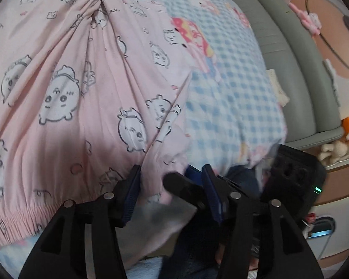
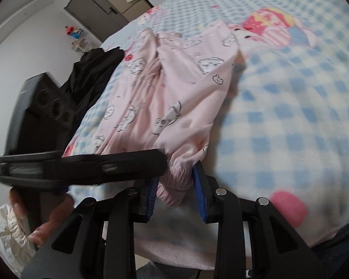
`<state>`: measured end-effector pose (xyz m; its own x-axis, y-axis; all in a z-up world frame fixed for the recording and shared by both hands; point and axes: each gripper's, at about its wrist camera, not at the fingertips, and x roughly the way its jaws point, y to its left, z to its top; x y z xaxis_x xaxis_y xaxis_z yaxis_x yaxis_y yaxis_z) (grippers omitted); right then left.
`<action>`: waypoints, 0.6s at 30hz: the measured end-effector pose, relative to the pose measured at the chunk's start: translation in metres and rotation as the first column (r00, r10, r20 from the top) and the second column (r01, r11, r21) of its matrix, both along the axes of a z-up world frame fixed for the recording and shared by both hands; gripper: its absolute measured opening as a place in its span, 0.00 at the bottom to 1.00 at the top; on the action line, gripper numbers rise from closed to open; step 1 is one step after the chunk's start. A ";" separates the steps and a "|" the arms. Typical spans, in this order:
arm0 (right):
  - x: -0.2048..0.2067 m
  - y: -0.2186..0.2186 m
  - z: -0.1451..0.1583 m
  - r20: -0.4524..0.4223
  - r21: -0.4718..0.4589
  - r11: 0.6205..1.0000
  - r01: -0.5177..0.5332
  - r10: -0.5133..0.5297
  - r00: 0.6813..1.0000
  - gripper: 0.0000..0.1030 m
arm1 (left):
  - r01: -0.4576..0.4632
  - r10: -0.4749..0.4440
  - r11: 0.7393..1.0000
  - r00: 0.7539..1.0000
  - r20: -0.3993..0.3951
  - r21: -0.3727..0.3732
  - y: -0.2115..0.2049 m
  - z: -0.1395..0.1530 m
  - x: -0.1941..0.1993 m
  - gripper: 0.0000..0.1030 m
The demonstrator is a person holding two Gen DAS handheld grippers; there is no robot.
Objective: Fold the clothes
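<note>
Item: pink printed garment (image 1: 76,88), spread on checked blanket (image 1: 232,107). Your left gripper (image 1: 172,186) pinches its hem corner; your right gripper (image 2: 174,186) clamps elastic cuff (image 2: 176,181). Step: mid-fold, edge gathered. Next: carry both ends across, keep tension even.

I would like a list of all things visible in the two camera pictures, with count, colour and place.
pyjama trousers: one, pink with white cartoon animals, spread on the blanket
blanket: one, blue-white check, covers the bed
black garment: one, black, at the bed's far edge
bed frame: one, grey-green, beside the blanket
soft toys: a few, orange and cream, beside the bed
left claw: one, black with blue pads, pink cloth between them
right claw: one, black with blue pads, elastic cuff between them
hand: one, holds the left claw's handle
</note>
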<state>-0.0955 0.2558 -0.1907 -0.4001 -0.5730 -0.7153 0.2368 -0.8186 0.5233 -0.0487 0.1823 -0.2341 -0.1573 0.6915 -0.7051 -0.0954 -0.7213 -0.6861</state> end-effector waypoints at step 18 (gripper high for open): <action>-0.024 -0.100 0.022 0.000 0.068 0.978 -0.199 0.199 0.980 0.55 | -0.502 0.494 0.864 0.840 -0.225 0.025 -0.183 0.084 0.048 0.09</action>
